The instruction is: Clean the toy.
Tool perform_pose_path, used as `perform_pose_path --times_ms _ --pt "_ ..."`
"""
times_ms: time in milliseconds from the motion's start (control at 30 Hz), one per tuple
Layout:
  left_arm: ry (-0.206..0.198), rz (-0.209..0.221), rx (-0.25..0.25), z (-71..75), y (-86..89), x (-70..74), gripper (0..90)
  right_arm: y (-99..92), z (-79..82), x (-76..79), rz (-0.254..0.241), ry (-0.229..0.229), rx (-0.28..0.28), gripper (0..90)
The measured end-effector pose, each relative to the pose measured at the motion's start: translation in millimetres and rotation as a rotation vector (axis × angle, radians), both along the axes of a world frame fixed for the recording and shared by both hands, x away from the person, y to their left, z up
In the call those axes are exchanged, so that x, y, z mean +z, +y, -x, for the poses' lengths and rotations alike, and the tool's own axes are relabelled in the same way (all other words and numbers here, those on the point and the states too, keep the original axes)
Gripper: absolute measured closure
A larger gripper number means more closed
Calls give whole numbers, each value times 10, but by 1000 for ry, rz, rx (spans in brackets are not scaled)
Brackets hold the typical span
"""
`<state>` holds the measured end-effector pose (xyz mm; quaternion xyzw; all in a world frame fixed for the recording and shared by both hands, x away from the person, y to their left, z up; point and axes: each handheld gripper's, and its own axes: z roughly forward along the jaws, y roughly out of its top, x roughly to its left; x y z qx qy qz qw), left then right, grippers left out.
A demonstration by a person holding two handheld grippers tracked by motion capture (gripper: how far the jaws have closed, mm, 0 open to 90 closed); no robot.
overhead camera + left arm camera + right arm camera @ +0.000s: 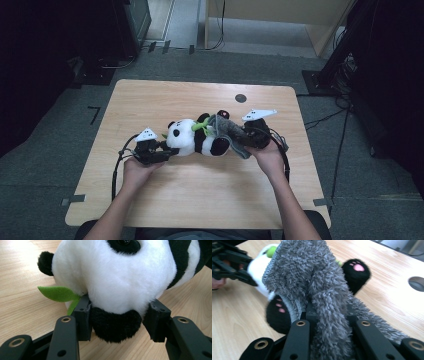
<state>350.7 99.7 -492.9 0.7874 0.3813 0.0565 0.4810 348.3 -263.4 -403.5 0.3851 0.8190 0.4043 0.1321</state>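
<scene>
A plush panda point(196, 137) lies on its back across the middle of the wooden table point(200, 200), head to the left. My left gripper point(162, 152) is shut on the panda's head point(115, 277): both pads press into the white fur on either side of a black ear point(115, 326). A green felt leaf point(58, 293) sticks out beside the left pad. A fuzzy grey cloth point(312, 277) is draped over the panda's lower body, between its black feet point(356, 272). My right gripper point(329, 317) is shut on a fold of that cloth.
A round grommet hole point(240, 98) sits near the table's far edge. Cables trail from both grippers across the tabletop. Dark equipment and stands point(350, 45) line the floor beyond the table.
</scene>
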Motion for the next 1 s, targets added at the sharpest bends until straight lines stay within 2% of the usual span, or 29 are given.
perform_pose_path --times_ms 167,267,400,600,667,733,767,867,1000 --pt "-5 -1 -3 2 3 -4 475 -74 -106 118 -39 -45 -45 747" --pt "-7 -3 -3 9 3 -7 475 -81 -252 175 -51 -73 -58 747" --pt "-7 -3 -5 5 6 -8 475 -48 -482 208 -72 -55 -77 744" --pt "-2 1 -1 5 7 -6 474 142 -746 145 -40 -32 -76 742" --pt "10 11 3 0 14 -6 470 198 -817 87 -3 -2 -79 742" --pt "21 30 9 -8 20 -7 463 227 -852 25 34 8 -78 741" --pt "24 34 10 -12 22 -6 461 225 -864 -11 45 7 -80 741" --pt "32 45 16 -16 22 -6 458 161 -874 -40 33 29 -95 741" --pt "31 42 16 -15 21 -7 453 66 -877 -78 65 54 -114 743"
